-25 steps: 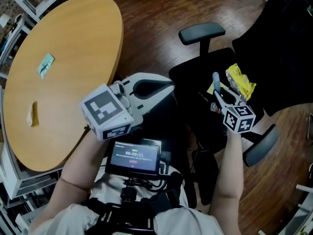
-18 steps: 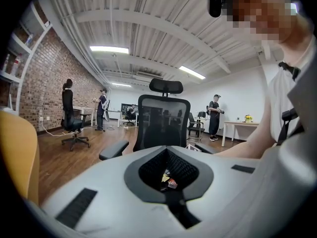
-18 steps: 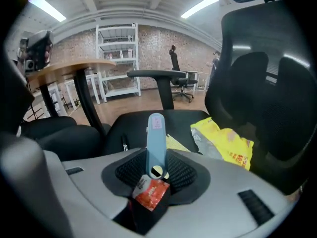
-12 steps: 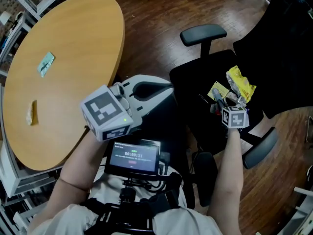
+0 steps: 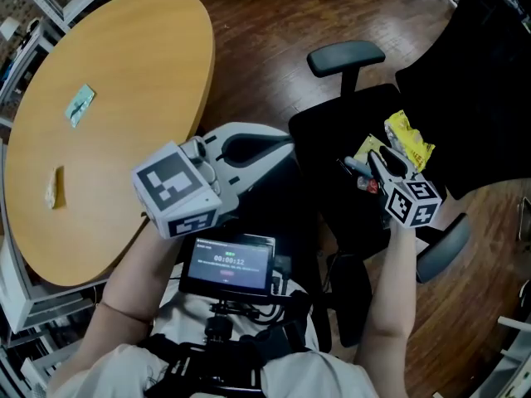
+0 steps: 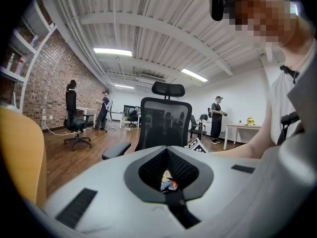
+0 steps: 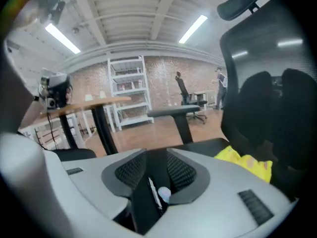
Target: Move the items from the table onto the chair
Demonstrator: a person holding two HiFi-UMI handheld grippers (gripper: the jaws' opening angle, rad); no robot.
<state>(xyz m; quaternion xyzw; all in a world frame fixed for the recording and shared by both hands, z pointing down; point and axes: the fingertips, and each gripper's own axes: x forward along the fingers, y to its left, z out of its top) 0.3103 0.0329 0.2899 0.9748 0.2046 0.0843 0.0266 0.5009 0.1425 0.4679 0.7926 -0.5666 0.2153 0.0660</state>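
Head view, seen from above. A round wooden surface [image 5: 124, 73] fills the left of the scene. A black office chair [image 5: 328, 127] stands to the right on a dark plank floor [image 5: 257, 23].

Two items lie on the surface, well apart. A teal packet [image 5: 79, 106] lies toward the far left. A tan item [image 5: 55, 189] lies nearer, close to the left edge.

On the chair seat, a crumpled yellow bag [image 5: 408, 142] rests at the right, against the backrest. A smaller yellow packet [image 5: 367, 151] lies just left of it. A few small things lie beside the packet, too small to tell apart. One armrest [image 5: 346, 56] shows at the far side of the seat.

The left gripper [image 5: 290, 145] hangs between the surface's right edge and the chair, pointing right toward the seat. In the left gripper view its jaws are closed tip to tip with nothing between them. The hollow behind the tips frames the things on the seat.

The right gripper [image 5: 380, 161] is over the right part of the seat, just near of the yellow bag. Its marker cube faces up. In the right gripper view its jaws, which have just closed a little, stand partly apart. They clamp a slim dark item [image 7: 147, 182] with a white edge and a pale rounded end. The yellow bag shows at the right of that view.

A small display [image 5: 228, 264] sits near the person's chest, between the two forearms.
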